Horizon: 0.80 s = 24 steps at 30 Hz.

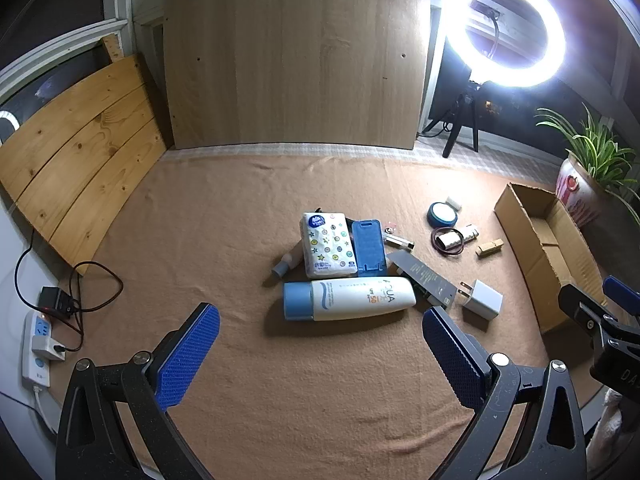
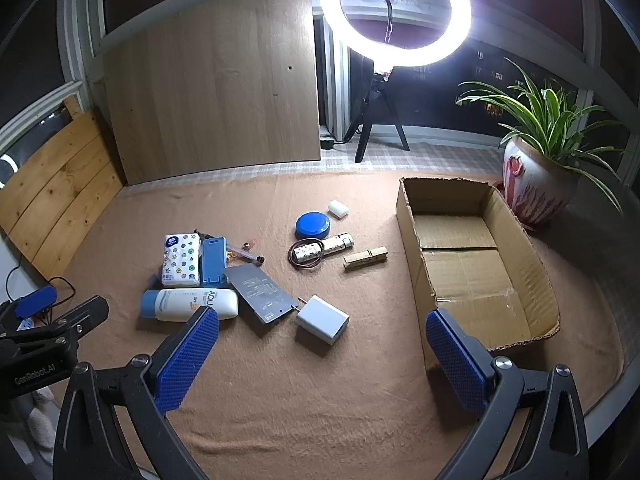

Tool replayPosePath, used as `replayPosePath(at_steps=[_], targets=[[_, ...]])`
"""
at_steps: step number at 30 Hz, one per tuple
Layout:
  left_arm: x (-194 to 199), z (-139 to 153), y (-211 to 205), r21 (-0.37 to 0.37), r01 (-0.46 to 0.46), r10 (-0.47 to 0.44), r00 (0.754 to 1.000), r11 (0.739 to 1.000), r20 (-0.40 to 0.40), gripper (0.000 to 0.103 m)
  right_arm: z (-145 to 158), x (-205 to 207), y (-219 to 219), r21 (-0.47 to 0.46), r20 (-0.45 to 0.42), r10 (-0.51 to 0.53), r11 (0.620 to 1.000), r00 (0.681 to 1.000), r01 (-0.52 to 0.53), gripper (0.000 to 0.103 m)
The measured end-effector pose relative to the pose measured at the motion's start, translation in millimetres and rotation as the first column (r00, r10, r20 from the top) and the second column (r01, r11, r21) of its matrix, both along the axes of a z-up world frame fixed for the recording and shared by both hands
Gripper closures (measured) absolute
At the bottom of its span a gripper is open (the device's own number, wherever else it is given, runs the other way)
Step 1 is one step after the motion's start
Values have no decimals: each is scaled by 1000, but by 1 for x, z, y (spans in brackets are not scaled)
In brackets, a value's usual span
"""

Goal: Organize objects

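Loose items lie on a tan cloth: a white sunscreen bottle (image 1: 348, 299) (image 2: 190, 305) with a blue cap, a tissue pack (image 1: 328, 245) (image 2: 181, 259), a blue phone stand (image 1: 369, 248) (image 2: 213, 260), a grey card (image 1: 424, 278) (image 2: 261, 293), a white charger (image 1: 482, 299) (image 2: 322, 319), a blue round tin (image 1: 442, 214) (image 2: 313, 225), a wooden clothespin (image 1: 489, 247) (image 2: 366, 258) and a patterned lighter in a hair tie (image 1: 448, 241) (image 2: 308, 255). An open cardboard box (image 1: 548, 252) (image 2: 472, 264) stands at the right, empty. My left gripper (image 1: 320, 360) is open just before the sunscreen bottle. My right gripper (image 2: 322, 360) is open before the charger.
A ring light on a tripod (image 2: 394, 12) and a potted plant (image 2: 536, 184) stand behind the box. Wooden boards (image 1: 296, 56) lean at the back and left. A power strip with cables (image 1: 40, 340) lies at the cloth's left edge. A small white eraser (image 2: 338, 208) lies by the tin.
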<state>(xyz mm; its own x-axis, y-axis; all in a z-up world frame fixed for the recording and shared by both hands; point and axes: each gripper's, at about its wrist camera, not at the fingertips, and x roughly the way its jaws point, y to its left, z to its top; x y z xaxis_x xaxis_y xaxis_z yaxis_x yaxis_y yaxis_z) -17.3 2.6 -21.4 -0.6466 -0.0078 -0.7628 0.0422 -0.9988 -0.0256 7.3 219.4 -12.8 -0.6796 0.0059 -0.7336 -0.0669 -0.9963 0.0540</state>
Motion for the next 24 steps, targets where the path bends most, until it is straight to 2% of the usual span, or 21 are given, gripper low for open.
replayPosePath(at_steps=[24], targets=[[2, -5, -7, 12, 0, 0, 1000, 1000, 6, 0, -6, -1, 1, -8, 22, 4, 1000, 1000, -4, 1]])
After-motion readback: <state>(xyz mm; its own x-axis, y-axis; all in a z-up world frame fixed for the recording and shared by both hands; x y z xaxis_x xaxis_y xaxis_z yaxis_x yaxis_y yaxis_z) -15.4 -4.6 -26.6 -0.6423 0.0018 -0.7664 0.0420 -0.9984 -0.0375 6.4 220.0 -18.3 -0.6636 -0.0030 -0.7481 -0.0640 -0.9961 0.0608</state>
